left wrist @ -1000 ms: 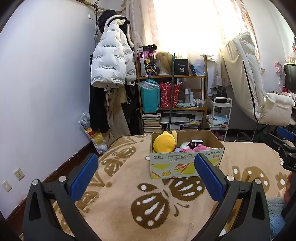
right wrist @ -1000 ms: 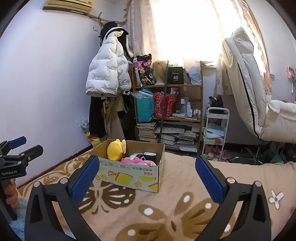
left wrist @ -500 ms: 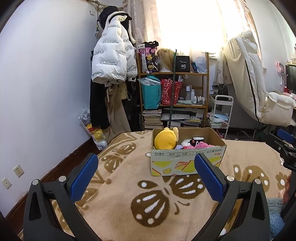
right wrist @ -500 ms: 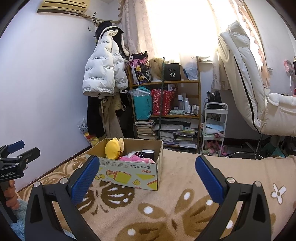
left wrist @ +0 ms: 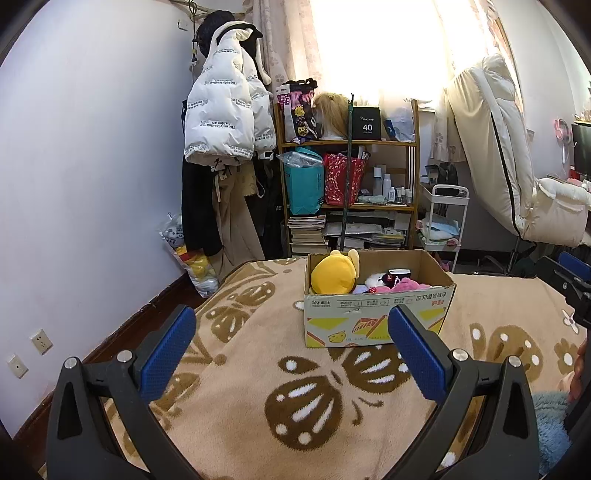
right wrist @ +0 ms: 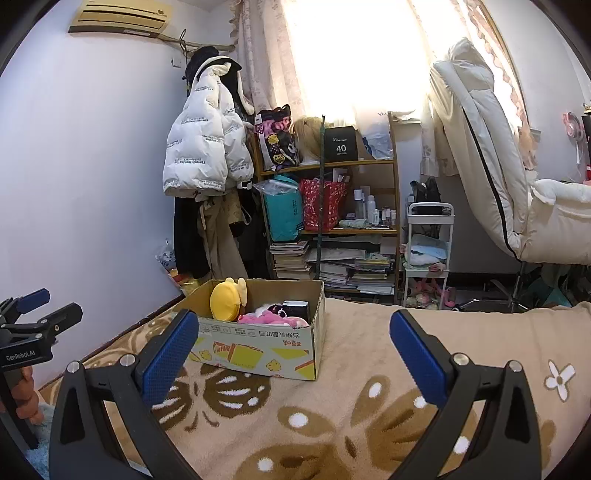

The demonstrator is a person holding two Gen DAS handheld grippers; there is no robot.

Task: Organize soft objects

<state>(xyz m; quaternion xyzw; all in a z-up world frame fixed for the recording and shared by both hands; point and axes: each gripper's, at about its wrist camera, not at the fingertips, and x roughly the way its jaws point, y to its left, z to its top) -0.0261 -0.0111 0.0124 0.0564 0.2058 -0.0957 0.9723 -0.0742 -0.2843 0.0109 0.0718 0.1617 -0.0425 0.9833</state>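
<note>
Blue-padded jaws stand wide apart on both tools, and neither holds or touches anything. The left gripper [left wrist: 291, 352] fills the bottom of its own view, hanging above a tan blanket [left wrist: 258, 369] patterned with brown butterflies and white dots. The right gripper [right wrist: 293, 354] sits the same way at the bottom of its view, empty over the same blanket, with a white flower motif at the lower right. Each tool also appears at the edge of the other's frame, the left one at the far left of the right view with fingers wrapped round its handle.

Pale violet walls enclose the room. A white puffer jacket [left wrist: 225, 118] hangs in the upper left centre, above dark coats. A wooden shelf [left wrist: 369, 142] in the upper middle carries bags, bottles and stacked books under a bright curtained window. A cream reclining chair [left wrist: 517, 177] leans at the right, and an air conditioner [right wrist: 118, 18] is mounted in the upper left of the right view.

A cardboard box [left wrist: 376, 317] rests on the blanket in mid-frame, well beyond both grippers. Inside it, a yellow plush toy [left wrist: 332, 275] stands at the left end, a pink plush toy [left wrist: 404, 285] lies beside it, and other small soft pieces are too jumbled to identify.
</note>
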